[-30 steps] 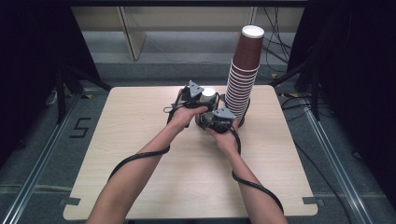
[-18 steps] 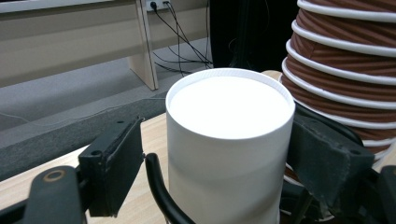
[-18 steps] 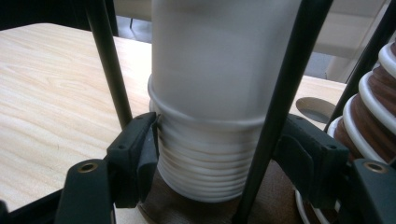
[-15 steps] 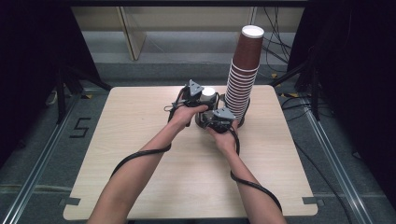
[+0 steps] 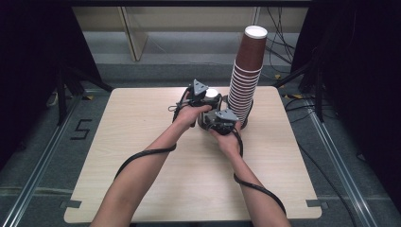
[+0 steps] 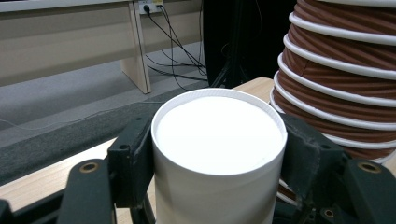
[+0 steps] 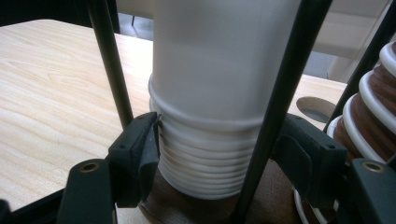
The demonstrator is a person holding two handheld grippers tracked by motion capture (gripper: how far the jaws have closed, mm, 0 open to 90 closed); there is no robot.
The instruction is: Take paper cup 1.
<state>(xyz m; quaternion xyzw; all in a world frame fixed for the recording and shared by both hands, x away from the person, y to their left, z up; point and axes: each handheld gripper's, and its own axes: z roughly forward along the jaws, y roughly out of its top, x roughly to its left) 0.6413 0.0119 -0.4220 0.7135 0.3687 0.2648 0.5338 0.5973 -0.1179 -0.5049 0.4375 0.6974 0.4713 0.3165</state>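
Light wooden table [image 5: 142, 179]. Tall stack of brown ribbed paper cups [image 5: 246, 80] near far right corner. Short stack of white paper cups [image 5: 211, 94] just left of it, near far edge. Left gripper [image 6: 210, 158] just closed, clamping top white cup. Right gripper [image 7: 210, 158] pinching lower white rims.

You'll see a tall stack of brown cups [image 5: 246, 80] standing at two o'clock on the wooden tabletop [image 5: 142, 142], with black cables [image 5: 279, 52] on the grey floor [image 5: 165, 52] at twelve.
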